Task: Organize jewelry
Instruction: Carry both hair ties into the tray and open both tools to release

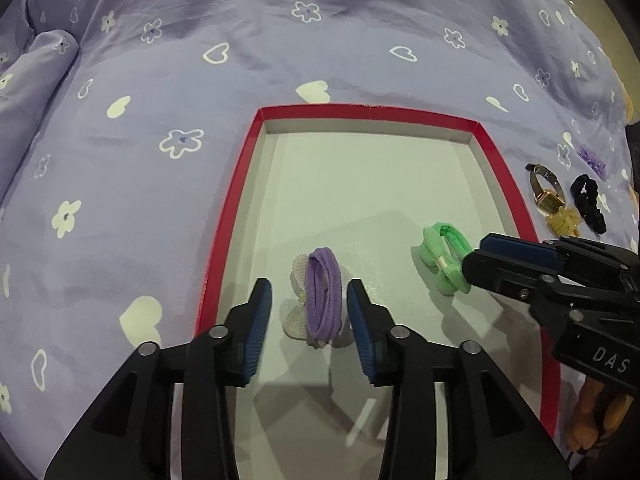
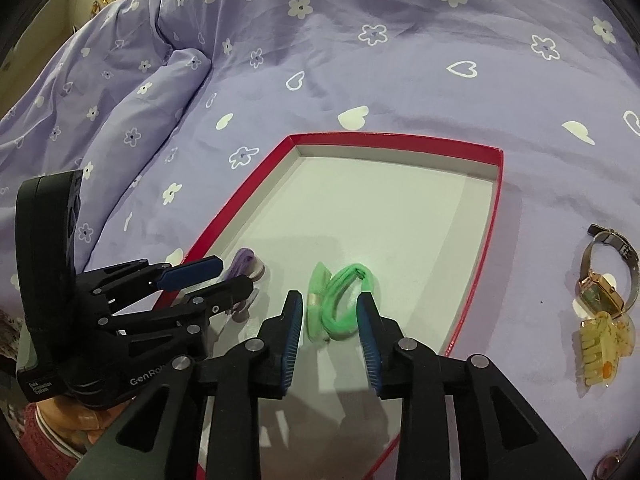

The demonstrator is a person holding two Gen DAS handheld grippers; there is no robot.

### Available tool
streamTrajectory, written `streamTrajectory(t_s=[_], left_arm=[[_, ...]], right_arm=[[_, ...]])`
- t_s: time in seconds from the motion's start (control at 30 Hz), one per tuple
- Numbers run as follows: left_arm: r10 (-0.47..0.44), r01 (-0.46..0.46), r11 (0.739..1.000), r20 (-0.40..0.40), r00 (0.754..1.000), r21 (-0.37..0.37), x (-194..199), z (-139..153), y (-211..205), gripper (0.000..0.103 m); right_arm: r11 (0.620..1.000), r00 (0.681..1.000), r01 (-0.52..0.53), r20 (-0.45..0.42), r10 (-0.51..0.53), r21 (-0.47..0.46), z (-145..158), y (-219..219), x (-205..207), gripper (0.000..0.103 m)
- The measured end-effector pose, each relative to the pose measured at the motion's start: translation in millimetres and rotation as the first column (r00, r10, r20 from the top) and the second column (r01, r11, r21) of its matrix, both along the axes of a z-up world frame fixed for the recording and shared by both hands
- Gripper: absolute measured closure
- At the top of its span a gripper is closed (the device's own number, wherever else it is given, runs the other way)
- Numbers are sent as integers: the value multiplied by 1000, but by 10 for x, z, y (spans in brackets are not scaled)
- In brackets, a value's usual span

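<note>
left gripper [image 1: 310,312] jaws apart around purple hair tie [image 1: 323,294]; right gripper [image 2: 329,320] jaws apart around green hair tie [image 2: 344,300]. both lie in red-rimmed tray [image 1: 500,168], far half bare. watch [image 2: 604,284], yellow claw clip [image 2: 600,352] outside right rim.

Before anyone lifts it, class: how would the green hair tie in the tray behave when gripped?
The green hair tie looks like soft looped fabric, so it would probably squash and flop between the right gripper fingers. It seems light, unlikely to roll on the flat tray.

Left hand-held gripper [image 1: 310,312] spread around purple hair tie [image 1: 323,294] — seemingly untouched — in red-rimmed tray [image 1: 372,112]
</note>
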State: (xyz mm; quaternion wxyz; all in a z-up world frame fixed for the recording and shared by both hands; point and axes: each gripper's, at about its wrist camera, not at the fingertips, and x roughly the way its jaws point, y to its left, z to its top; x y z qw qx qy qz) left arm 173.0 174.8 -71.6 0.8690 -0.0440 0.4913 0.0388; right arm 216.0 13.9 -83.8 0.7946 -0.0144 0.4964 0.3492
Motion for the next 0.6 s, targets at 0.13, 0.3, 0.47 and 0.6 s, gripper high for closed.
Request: streamTrajectory(t_s=[0.13, 0.3, 0.47, 0.6], left_arm=[[8, -8, 1000, 17, 1000, -2, -51, 97, -3, 55], [7, -7, 1000, 41, 999, -18, -125, 229, -68, 52], [-15, 17, 1000, 68, 998, -22, -144, 358, -230, 49], [-41, 43, 999, 87, 995, -19, -140, 449, -414, 45]], right_arm=[[999, 1000, 19, 12, -19, 32, 118, -121, -40, 72], [995, 998, 55, 30, -58, 78, 306, -377, -104, 70], [989, 993, 107, 34, -111, 104, 424, -701, -141, 67], [983, 988, 151, 18, -154, 109, 444, -988, -154, 65]])
